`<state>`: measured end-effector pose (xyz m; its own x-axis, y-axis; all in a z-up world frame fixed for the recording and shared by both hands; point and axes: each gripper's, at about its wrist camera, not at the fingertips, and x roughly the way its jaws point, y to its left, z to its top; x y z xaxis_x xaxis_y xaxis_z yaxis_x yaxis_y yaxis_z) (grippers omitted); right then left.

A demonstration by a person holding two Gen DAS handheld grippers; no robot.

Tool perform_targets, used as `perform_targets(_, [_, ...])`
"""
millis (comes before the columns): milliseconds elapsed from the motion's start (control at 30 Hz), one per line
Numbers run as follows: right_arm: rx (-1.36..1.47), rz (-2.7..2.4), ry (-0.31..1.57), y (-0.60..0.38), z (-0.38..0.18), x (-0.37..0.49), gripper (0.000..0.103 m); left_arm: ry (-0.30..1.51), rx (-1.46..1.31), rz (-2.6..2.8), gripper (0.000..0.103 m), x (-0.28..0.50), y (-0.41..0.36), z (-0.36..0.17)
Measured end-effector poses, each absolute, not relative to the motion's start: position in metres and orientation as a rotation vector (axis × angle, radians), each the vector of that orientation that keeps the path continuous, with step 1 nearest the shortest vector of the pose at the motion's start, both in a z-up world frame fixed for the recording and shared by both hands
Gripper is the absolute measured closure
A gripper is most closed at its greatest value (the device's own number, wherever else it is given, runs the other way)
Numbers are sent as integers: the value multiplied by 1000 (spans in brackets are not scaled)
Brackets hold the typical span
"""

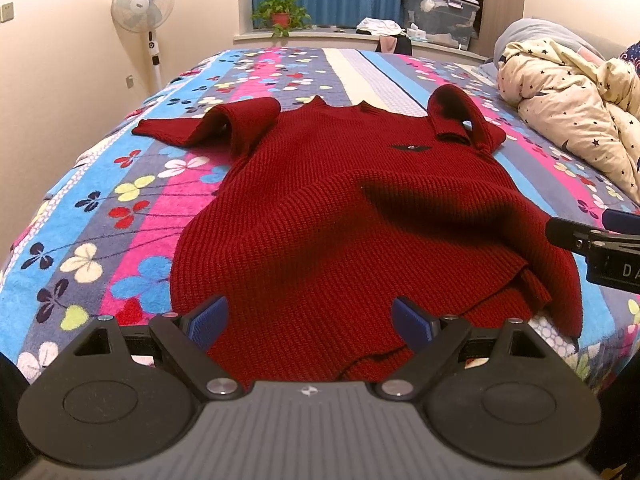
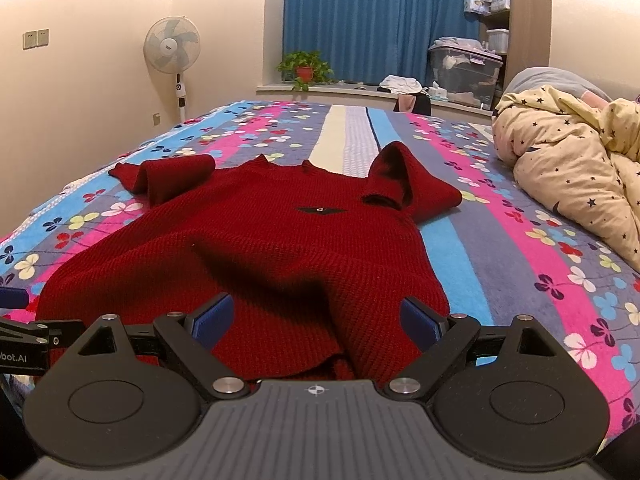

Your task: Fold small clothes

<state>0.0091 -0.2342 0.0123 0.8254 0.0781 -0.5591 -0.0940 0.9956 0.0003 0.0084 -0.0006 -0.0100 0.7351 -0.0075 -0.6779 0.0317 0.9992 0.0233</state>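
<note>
A dark red knitted sweater point(image 1: 320, 208) point(image 2: 256, 248) lies face up on the bed, collar away from me, with a small black badge point(image 1: 410, 147) point(image 2: 320, 211) on its chest. Both sleeves are bunched up near the shoulders. My left gripper point(image 1: 310, 320) hangs open over the hem's left part, with the fabric under and between its blue pads point(image 1: 208, 320). My right gripper point(image 2: 316, 322) is open over the hem's right part, where the fabric is rumpled into a ridge. Each gripper shows at the edge of the other's view.
The bed carries a striped floral blanket point(image 1: 100, 216) point(image 2: 520, 264). A star-printed quilt point(image 1: 572, 120) point(image 2: 572, 168) is heaped at the right. Behind the bed stand a fan point(image 1: 144, 4), a potted plant point(image 1: 280, 16) on the sill, blue curtains and storage boxes point(image 1: 440, 12).
</note>
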Motion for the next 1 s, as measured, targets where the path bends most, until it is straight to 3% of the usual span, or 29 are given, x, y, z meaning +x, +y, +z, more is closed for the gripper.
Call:
perform_targets(633, [-30, 91, 588, -234, 13, 9, 13, 744, 35, -19, 11, 9, -1, -10])
perform_targets(733, [-3, 94, 567, -241, 19, 10, 26, 700, 33, 3, 11, 6, 4, -2])
perform_targets(800, [34, 96, 548, -257, 26, 11, 44, 670, 31, 13, 11, 8, 13, 6])
perform_targets(833, [51, 83, 539, -266, 31, 13, 48, 661, 27, 12, 12, 10, 21, 12])
perform_targets(1000, [187, 12, 571, -331, 44, 41, 50, 658, 0, 24, 26, 32, 74, 36])
